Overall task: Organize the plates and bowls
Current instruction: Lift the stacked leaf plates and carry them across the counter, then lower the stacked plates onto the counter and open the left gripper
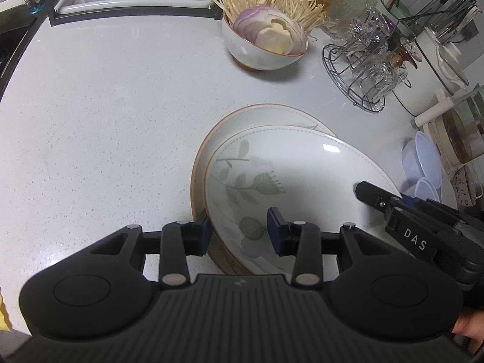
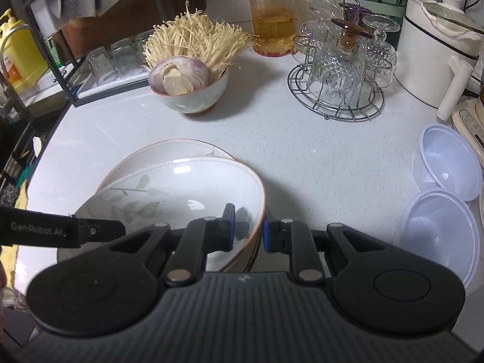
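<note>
White capitals "DAS" stand on the black body of the right hand-held gripper, seen at the right edge of the left wrist view. Grey lettering "GenRobot.AI" runs along the black finger of the left hand-held gripper, which reaches in from the left of the right wrist view. The yellow bottle's orange label is too blurred to read.

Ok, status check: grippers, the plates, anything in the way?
Right gripper shut on top plate rim. Left gripper straddles its opposite rim; contact unclear. Top plate sits tilted on the bottom plate. Counter around them unobstructed.
</note>
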